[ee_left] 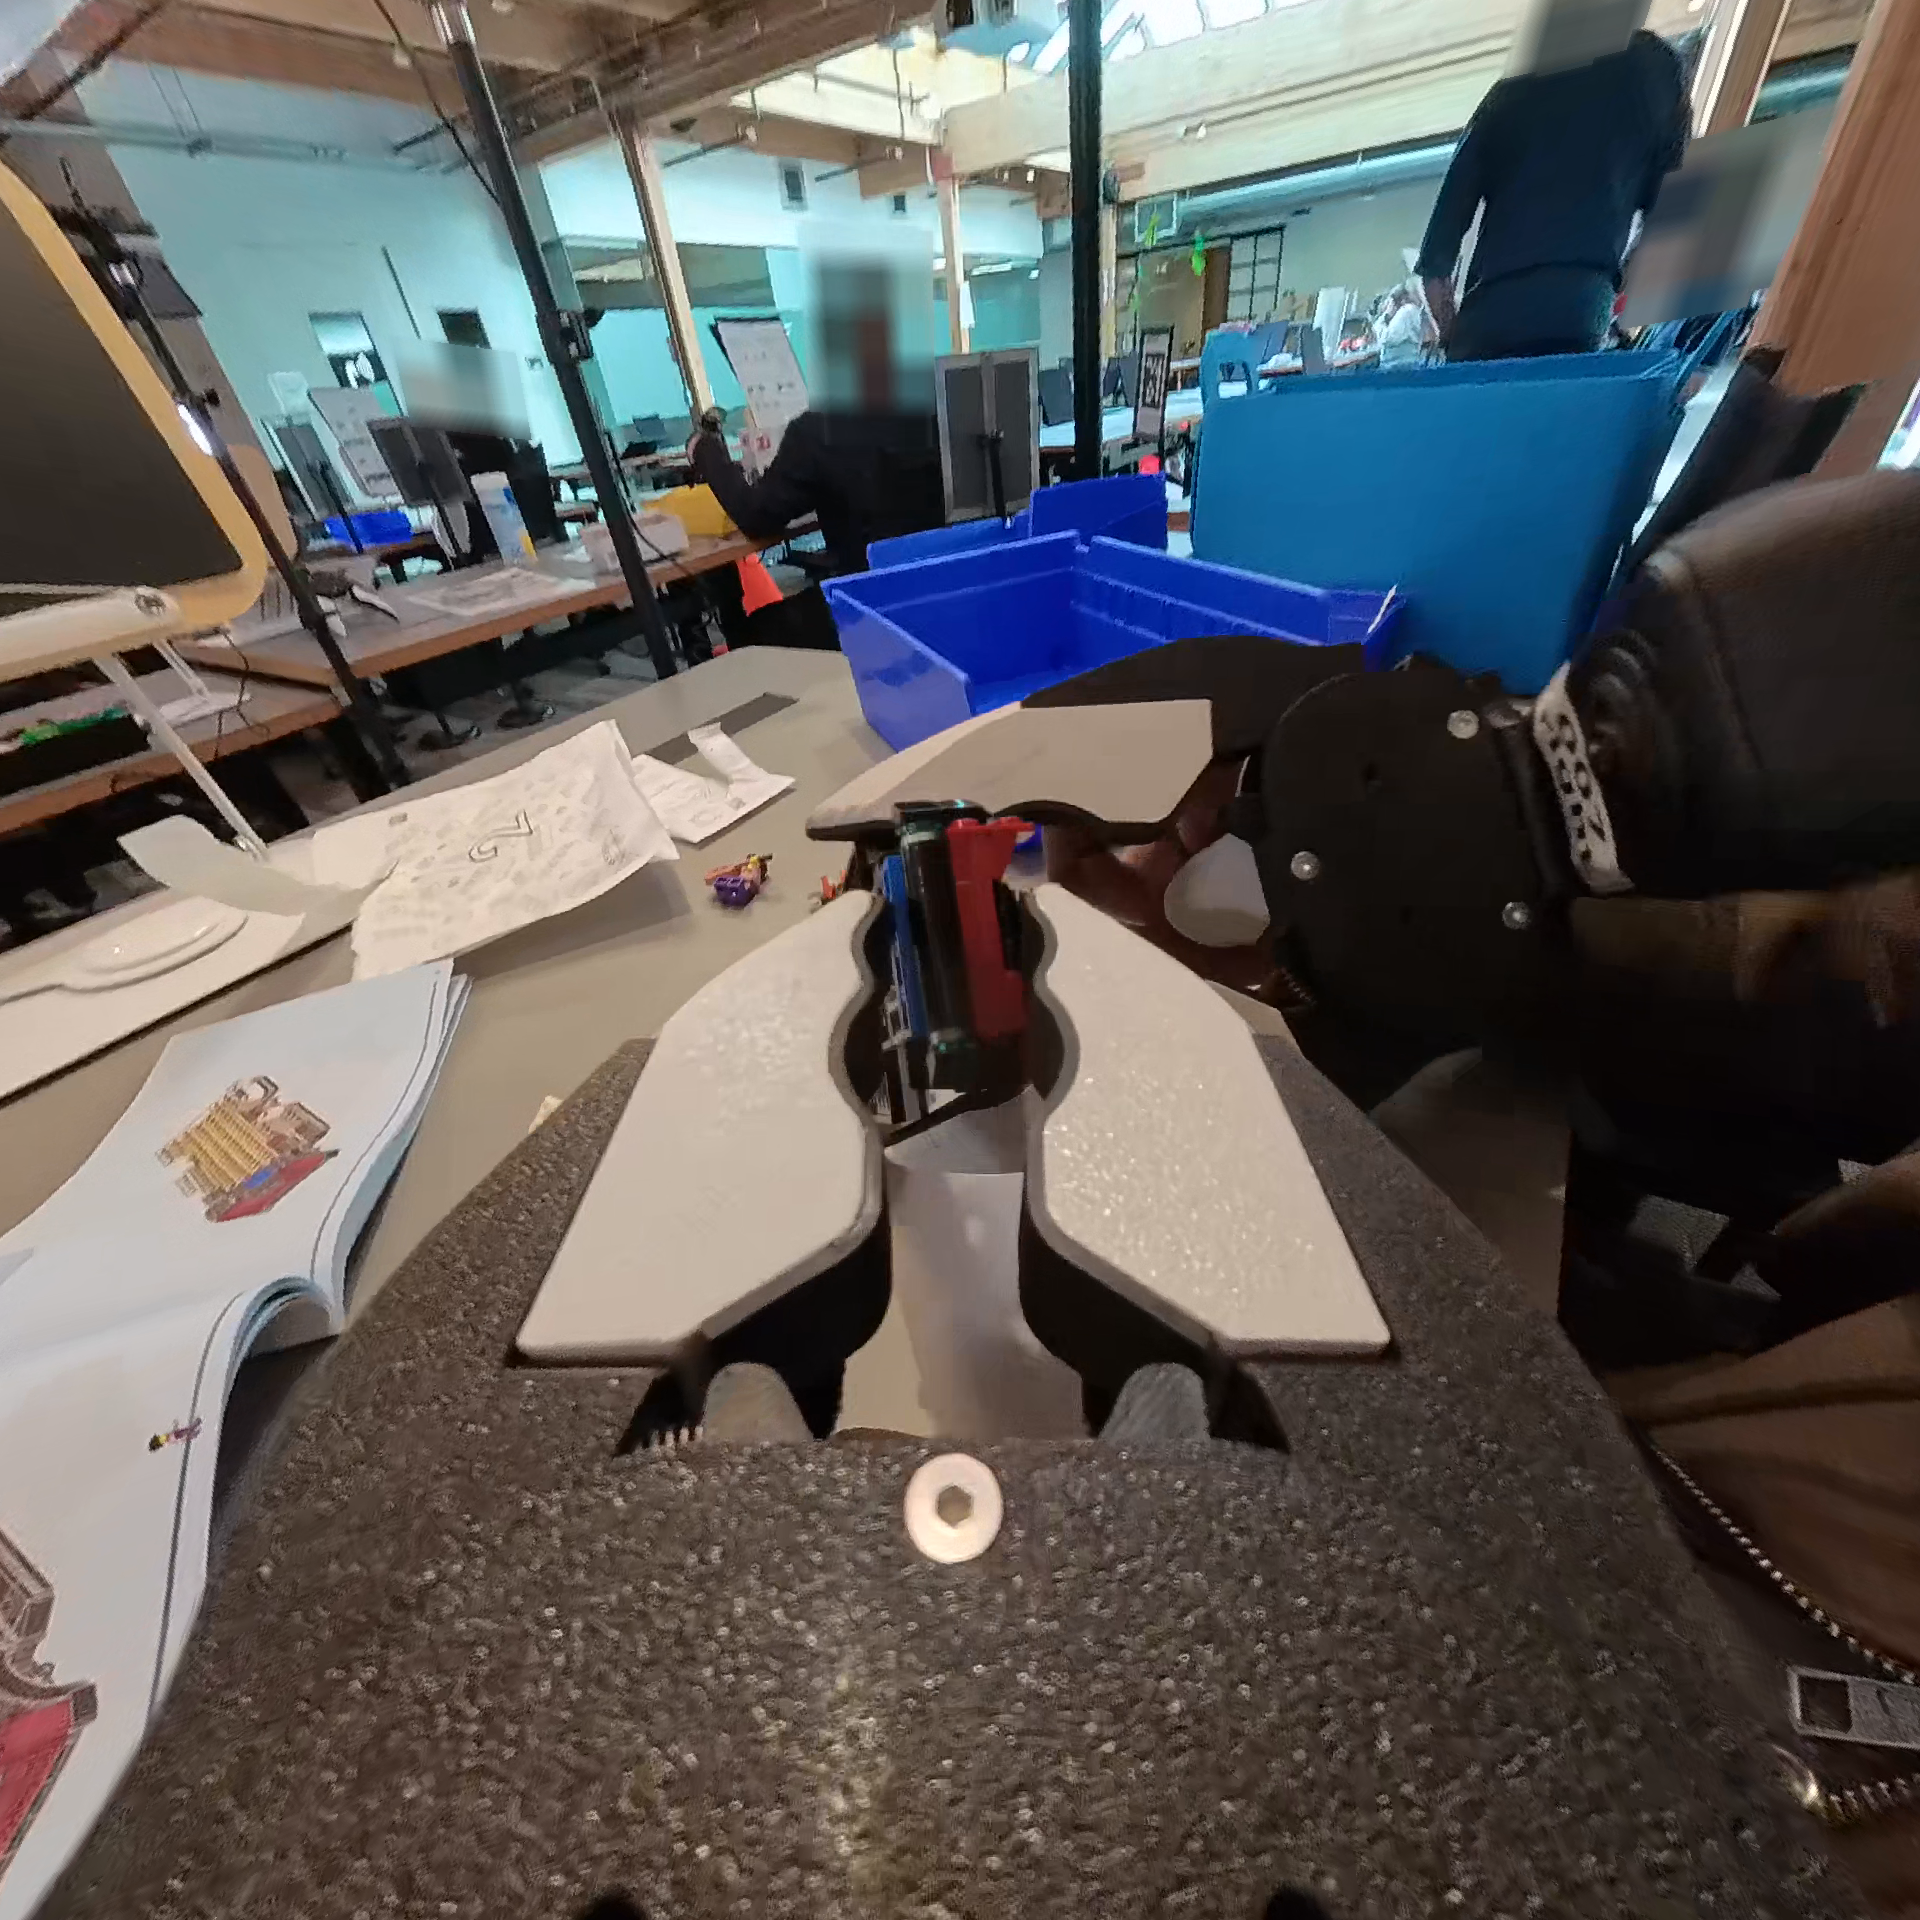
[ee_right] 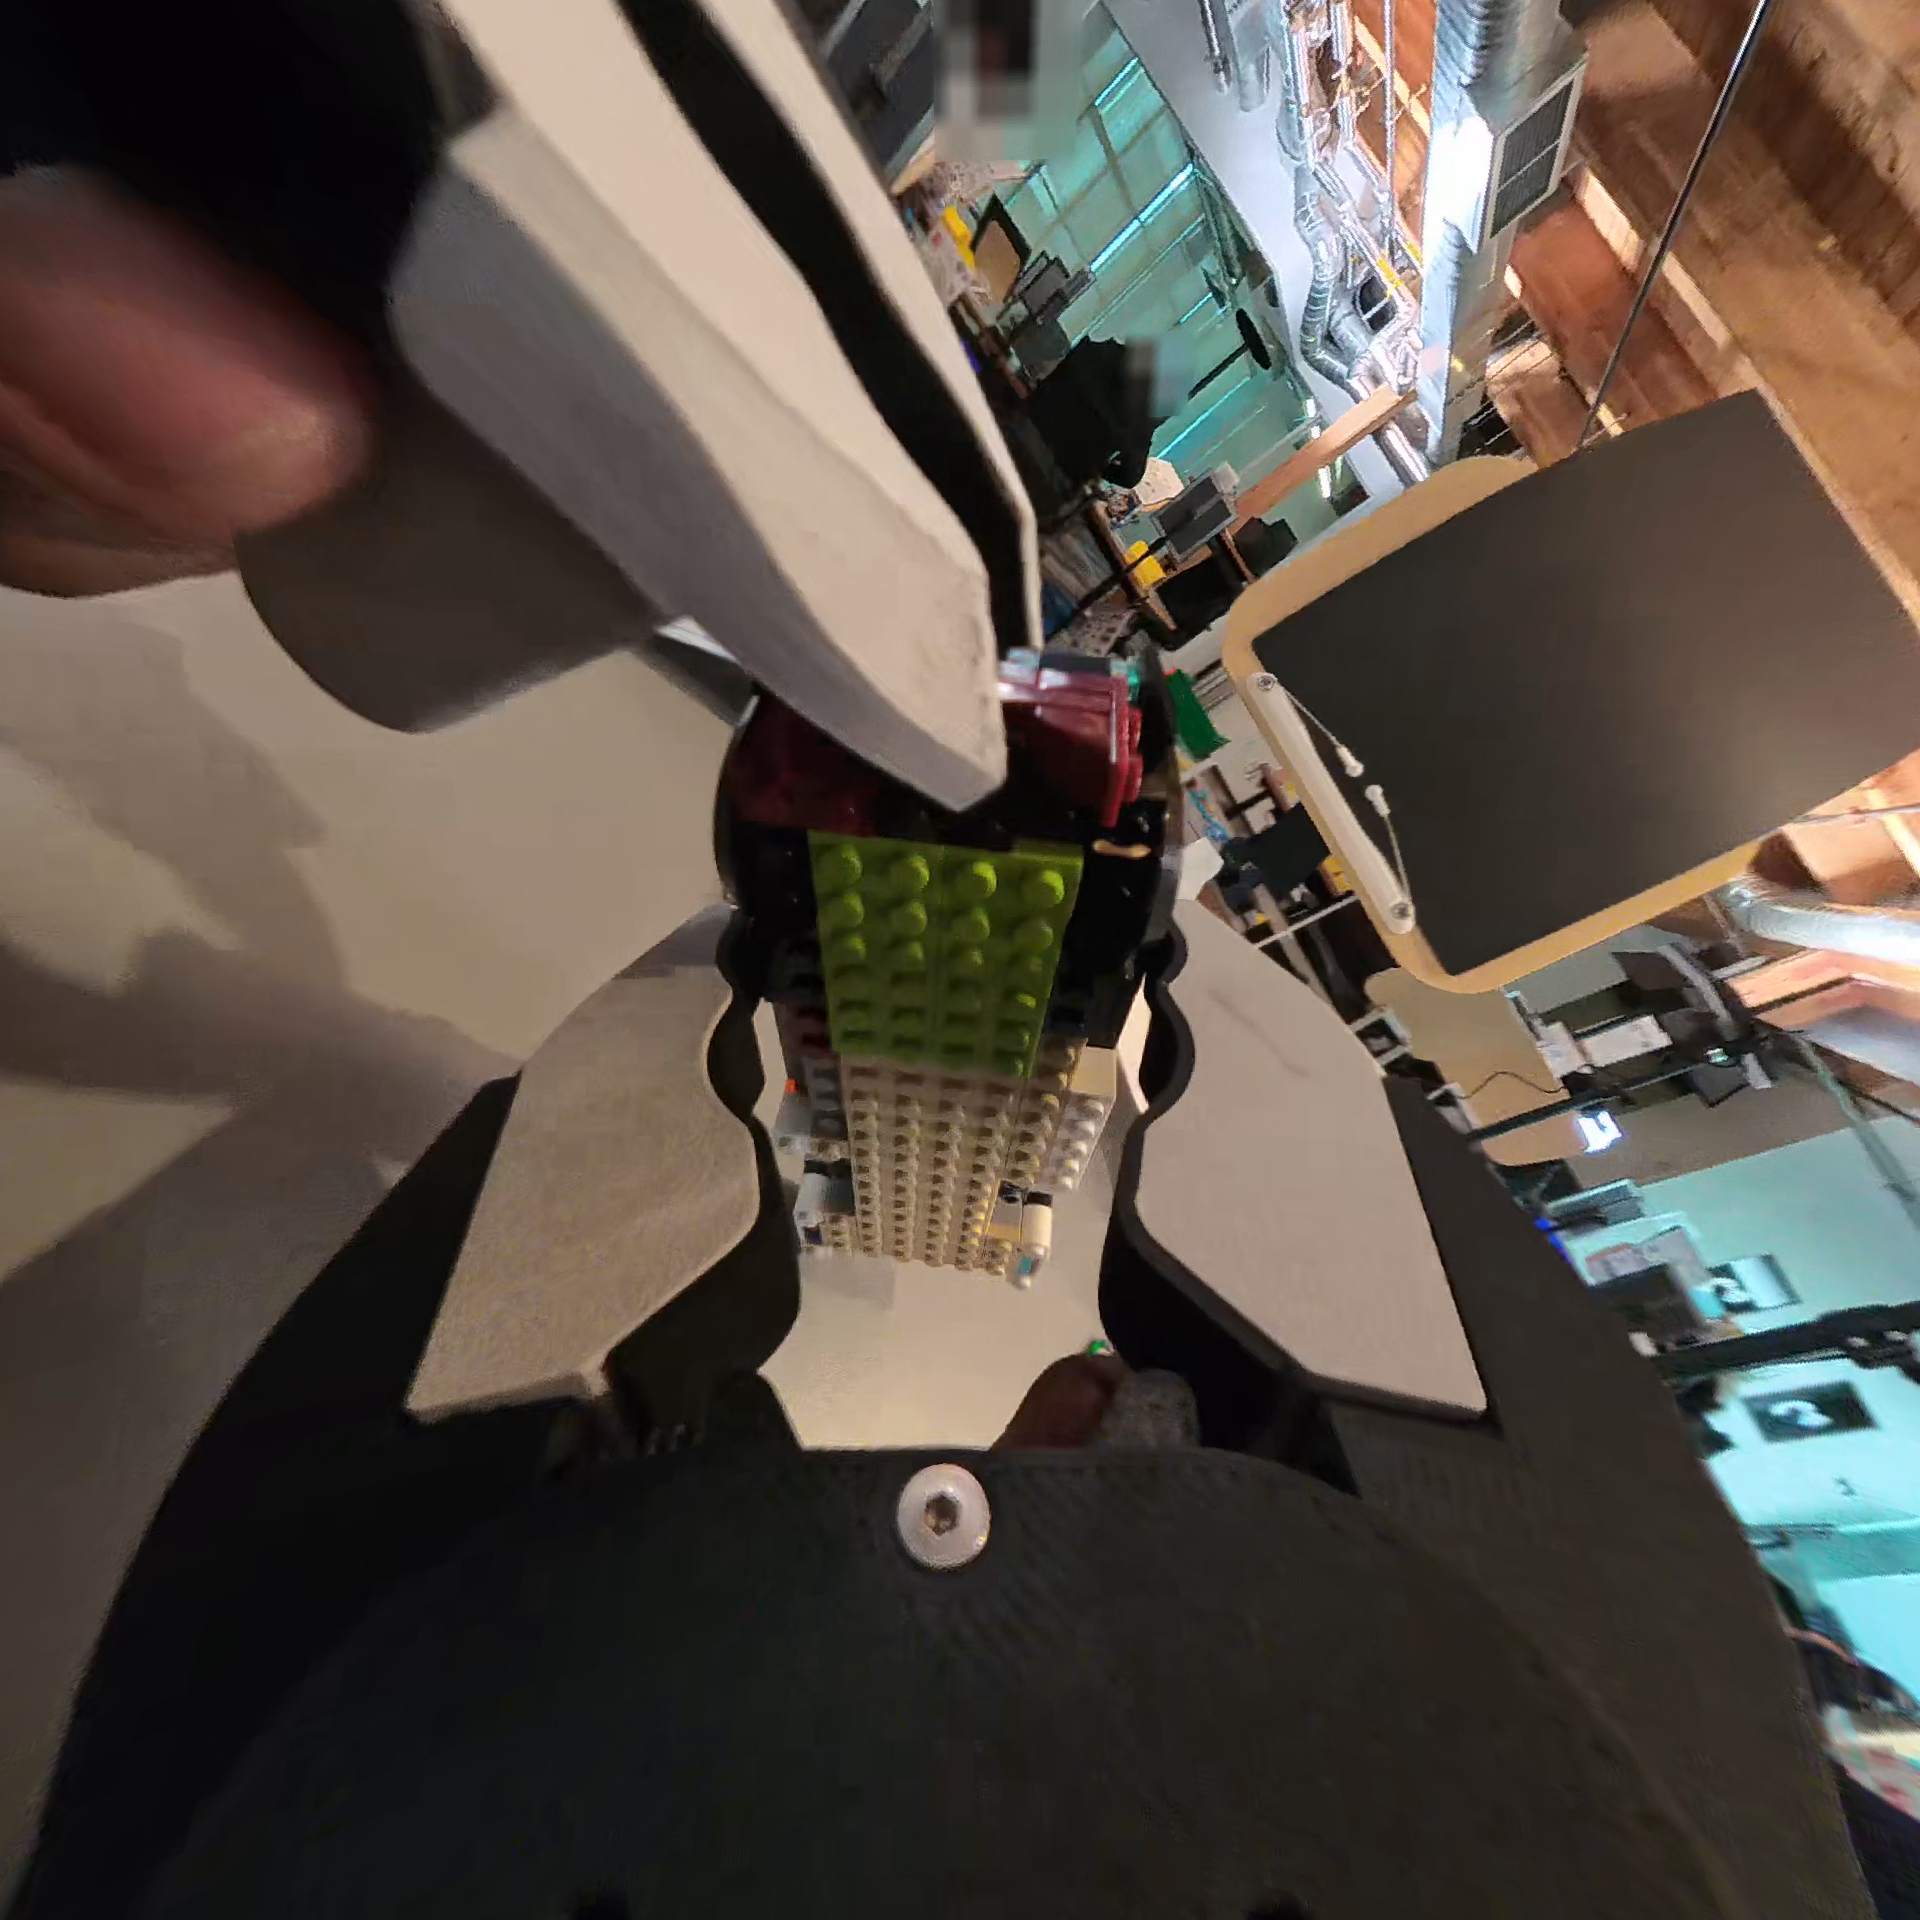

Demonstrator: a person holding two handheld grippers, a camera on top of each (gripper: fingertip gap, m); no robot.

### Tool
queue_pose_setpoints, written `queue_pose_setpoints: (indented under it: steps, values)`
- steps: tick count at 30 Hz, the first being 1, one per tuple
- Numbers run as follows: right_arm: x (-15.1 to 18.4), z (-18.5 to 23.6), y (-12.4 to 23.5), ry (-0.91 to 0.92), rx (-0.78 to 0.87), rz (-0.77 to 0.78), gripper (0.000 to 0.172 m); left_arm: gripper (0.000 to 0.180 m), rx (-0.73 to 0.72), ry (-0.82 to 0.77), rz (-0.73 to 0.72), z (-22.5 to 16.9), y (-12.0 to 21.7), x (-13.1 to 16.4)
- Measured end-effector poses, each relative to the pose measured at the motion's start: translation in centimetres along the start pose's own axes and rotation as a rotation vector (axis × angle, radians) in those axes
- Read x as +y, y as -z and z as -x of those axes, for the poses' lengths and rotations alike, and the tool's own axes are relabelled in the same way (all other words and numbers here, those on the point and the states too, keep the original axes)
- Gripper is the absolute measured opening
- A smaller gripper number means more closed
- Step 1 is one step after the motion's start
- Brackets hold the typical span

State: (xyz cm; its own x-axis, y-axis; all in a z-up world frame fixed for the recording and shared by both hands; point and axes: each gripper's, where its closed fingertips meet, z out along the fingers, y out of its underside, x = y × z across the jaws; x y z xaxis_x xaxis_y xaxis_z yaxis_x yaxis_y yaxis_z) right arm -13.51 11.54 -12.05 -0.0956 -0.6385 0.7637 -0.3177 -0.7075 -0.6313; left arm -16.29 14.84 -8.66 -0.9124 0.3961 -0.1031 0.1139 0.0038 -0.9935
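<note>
Booklets (ee_left: 187,1195) with printed building pictures lie open at the near left of the grey table (ee_left: 582,997), and a loose printed sheet (ee_left: 499,842) lies farther back beside a small purple brick cluster (ee_left: 740,881). At the middle, the left gripper (ee_left: 951,940) has its two grey fingers (ee_left: 769,1049) pressed against a narrow edge of a brick model (ee_left: 961,935), showing blue, black and red layers between them. Seen from the right wrist view, the same brick model (ee_right: 940,956) shows a lime-green studded plate over a tan studded plate, with dark red pieces at its far end. The right gripper (ee_right: 951,1039) stands with its fingers (ee_right: 623,1122) wide apart on either side of the model; I cannot tell whether either pad touches it. Blue bins (ee_left: 1039,613) sit at the far right of the table, behind the right gripper's black body.
</note>
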Motion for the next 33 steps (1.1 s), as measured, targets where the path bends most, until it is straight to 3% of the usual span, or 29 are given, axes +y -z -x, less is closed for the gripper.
queue_pose_setpoints:
  steps: [17,23,25,33]
  values:
    - [-1.6,-1.7,0.7,-0.269,-0.032,-0.069,0.072,0.053,-0.066,-0.013,-0.088,1.1,0.1,-1.7]
    - [-2.8,-0.8,0.7,-0.357,-0.1,-0.135,0.071,0.046,-0.04,-0.027,-0.049,0.9,-0.8,-0.9]
    - [-2.7,-0.7,0.5,-0.367,-0.098,-0.136,0.072,0.03,-0.001,-0.031,-0.055,0.5,-0.8,-0.9]
    - [-2.8,-0.9,1.5,-0.361,-0.122,-0.174,0.058,0.027,-0.141,-0.19,-0.049,1.6,-0.4,-1.0]
